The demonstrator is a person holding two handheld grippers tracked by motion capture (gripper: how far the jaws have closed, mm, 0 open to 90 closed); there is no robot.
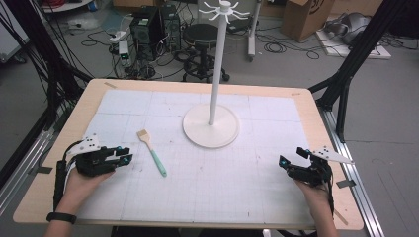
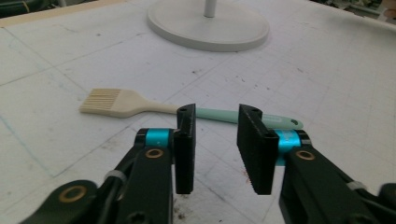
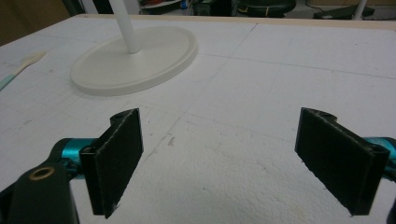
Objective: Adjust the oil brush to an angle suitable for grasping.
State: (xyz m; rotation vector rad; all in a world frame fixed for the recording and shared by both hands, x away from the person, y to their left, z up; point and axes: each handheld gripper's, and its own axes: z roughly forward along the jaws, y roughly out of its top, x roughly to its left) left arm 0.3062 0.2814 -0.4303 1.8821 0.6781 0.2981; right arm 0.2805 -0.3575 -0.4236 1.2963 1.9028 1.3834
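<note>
Pastry brush [image 2: 187, 108] flat on white mat [image 1: 222, 173] just beyond left gripper [image 2: 215, 140], jaws narrow and empty, handle partly hidden behind them, right gripper [image 3: 217, 158] low, level, spread wide, empty.

L gripper [image 1: 126, 158] jaws half-closed, empty; R gripper [image 1: 291, 157] wide apart.

The pastry brush [image 2: 187, 108] just beyond the left gripper [image 2: 217, 140] had matt cream bristles and a smooth, slightly glossy mint plastic handle. The gripper's black pads [image 2: 252, 149] looked ribbed and matt, with brass-coloured pivots. The stand base [image 2: 208, 25] farther ahead was smooth matt white; the table mat [image 2: 327, 74] looked rough and scuffed.
</note>
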